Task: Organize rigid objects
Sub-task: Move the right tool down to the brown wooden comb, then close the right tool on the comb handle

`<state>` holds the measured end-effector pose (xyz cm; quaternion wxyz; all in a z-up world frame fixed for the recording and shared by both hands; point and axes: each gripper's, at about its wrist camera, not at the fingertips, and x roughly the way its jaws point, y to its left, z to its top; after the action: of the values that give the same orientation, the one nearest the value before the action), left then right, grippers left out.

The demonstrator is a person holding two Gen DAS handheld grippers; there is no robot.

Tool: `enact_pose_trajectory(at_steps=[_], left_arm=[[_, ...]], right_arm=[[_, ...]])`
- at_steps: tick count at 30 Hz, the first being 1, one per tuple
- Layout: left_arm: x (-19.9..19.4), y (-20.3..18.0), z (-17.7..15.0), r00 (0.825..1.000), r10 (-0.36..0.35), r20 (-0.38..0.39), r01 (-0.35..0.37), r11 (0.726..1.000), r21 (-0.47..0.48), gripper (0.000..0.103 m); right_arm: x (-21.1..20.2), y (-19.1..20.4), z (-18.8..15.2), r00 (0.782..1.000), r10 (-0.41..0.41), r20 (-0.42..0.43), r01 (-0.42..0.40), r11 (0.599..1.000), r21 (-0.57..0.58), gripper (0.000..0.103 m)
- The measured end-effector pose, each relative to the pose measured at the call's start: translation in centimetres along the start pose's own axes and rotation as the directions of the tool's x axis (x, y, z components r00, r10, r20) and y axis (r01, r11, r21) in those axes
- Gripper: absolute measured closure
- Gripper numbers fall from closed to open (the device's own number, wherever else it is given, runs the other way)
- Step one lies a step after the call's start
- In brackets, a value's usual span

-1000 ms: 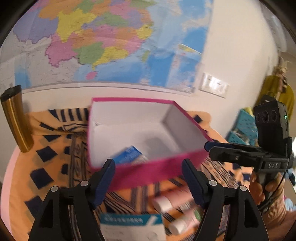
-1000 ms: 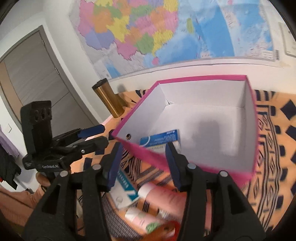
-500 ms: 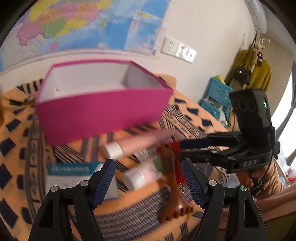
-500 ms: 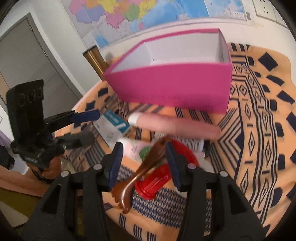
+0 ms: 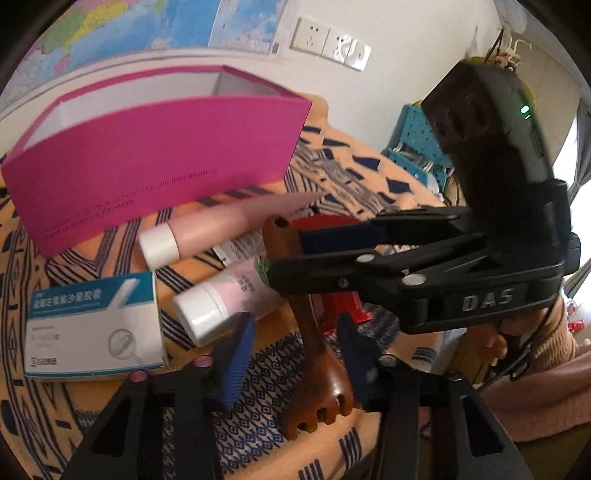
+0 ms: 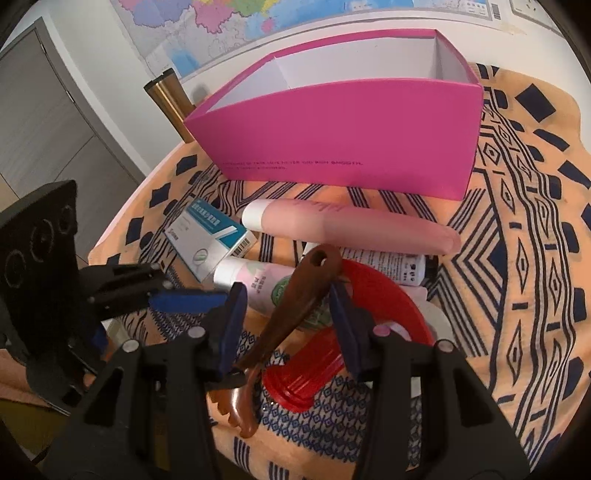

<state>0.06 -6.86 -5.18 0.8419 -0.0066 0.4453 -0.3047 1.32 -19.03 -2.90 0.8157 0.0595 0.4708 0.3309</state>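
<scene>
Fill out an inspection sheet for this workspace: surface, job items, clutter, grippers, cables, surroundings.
Surface: orange patterned cloth, crowded in front of the box.
Job's things: pink box upright, top open; pink tube, white bottle, carton, wooden scratcher and red item lie piled before it, the scratcher across the red item.
Clutter: gold flask behind the box.
Grippers: left gripper jaws closing, scratcher between them, not yet pinched; right gripper jaws open, astride the scratcher's handle.
Cables: thin black cable beside a sleeve.
Surroundings: wall map, socket, blue crate, grey door.
</scene>
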Motion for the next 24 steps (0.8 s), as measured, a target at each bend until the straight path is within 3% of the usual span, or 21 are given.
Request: enact_pose_trajectory(at_steps=[2, 9, 13, 18, 20, 24], left_arm=[[0.3, 0.3, -0.2, 1.0, -0.02, -0.005, 0.02, 1.0, -0.01, 0.07], [-0.6, -0.1, -0.1, 0.996, -0.067, 0.051, 0.067, 0.998, 0.005, 0.079], [-0.9, -0.5, -0.2, 0.995, -0.077, 0.066, 0.076, 0.997, 0.019, 0.079], [-0.9, -0.4, -0.2, 0.994, -0.082, 0.075, 0.081, 0.997, 0.017, 0.079], [-0.8, 0.0, 0.0, 0.996, -0.052, 0.075, 0.052, 0.999, -0.001, 0.075], [0.2, 0.8, 0.0, 0.997, -0.058, 0.045, 0.06, 0.998, -0.036, 0.073]], right_arm=[[0.1, 0.0, 0.0, 1.0, 0.004, 0.0, -0.004, 1.0, 0.003, 0.054], [0.5, 0.4, -0.1, 1.0, 0.029, -0.011, -0.029, 1.0, 0.003, 0.054], [0.8, 0.6, -0.1, 0.999, 0.047, -0.012, -0.047, 0.999, 0.011, 0.055], [0.8, 0.6, -0.2, 1.0, 0.023, -0.012, -0.023, 1.0, 0.015, 0.068], [0.9, 0.8, -0.1, 1.0, -0.014, -0.007, 0.014, 1.0, 0.001, 0.075], [0.9, 0.6, 0.0, 1.0, 0.002, 0.001, -0.002, 1.0, 0.011, 0.075]])
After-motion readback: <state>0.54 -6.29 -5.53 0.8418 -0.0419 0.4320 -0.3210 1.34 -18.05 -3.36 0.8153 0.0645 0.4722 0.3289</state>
